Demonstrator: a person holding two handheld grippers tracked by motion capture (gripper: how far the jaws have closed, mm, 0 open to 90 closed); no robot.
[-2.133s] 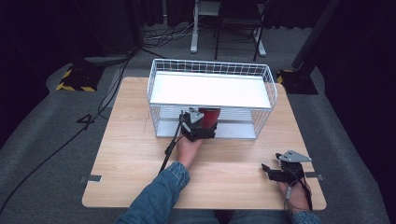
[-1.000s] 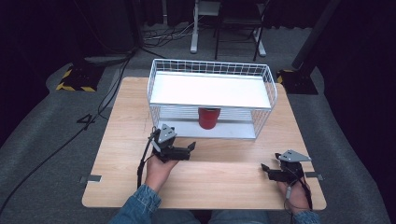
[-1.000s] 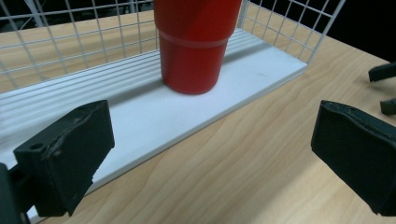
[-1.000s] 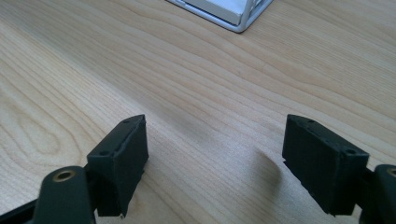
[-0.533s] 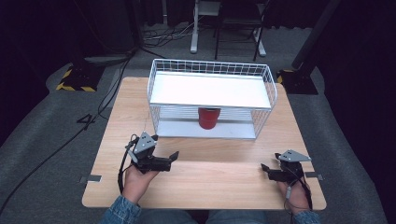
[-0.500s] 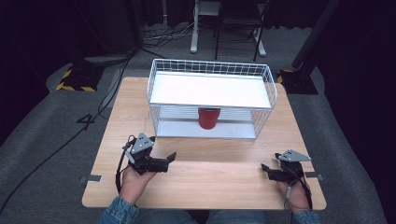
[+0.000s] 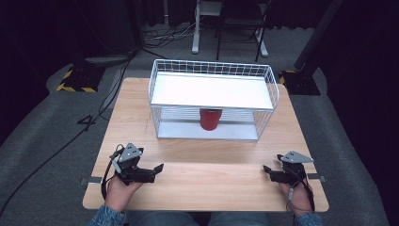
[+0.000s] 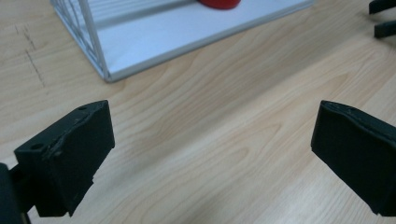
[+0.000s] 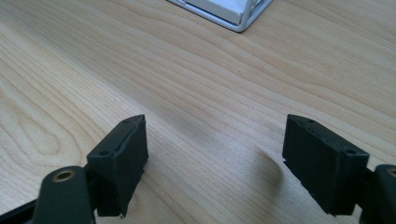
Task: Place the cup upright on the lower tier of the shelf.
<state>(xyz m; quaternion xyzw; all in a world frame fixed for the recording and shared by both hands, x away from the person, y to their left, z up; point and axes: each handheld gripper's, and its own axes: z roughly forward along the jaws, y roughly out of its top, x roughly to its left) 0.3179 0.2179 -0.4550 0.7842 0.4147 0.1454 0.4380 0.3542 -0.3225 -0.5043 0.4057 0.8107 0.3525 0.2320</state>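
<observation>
A red cup (image 7: pixel 210 118) stands on the lower shelf of a white wire rack (image 7: pixel 212 133) at the back of the wooden table; its base (image 8: pixel 219 3) shows at the top of the left gripper view. My left gripper (image 7: pixel 156 171) rests near the front left of the table, open, with bare wood between its jaws (image 8: pixel 212 149). My right gripper (image 7: pixel 267 171) rests near the front right, open and empty (image 9: pixel 215 154). Both are well apart from the rack.
The rack's white base corner (image 9: pixel 236 21) lies ahead of the right gripper. The other gripper's fingertips (image 8: pixel 385 18) show far off in the left gripper view. Cables and stands lie on the dark floor beyond the table (image 7: pixel 207 183).
My left gripper let go of the red cup inside the rack and drew back toward the table's front left, open. The right gripper has stayed put.
</observation>
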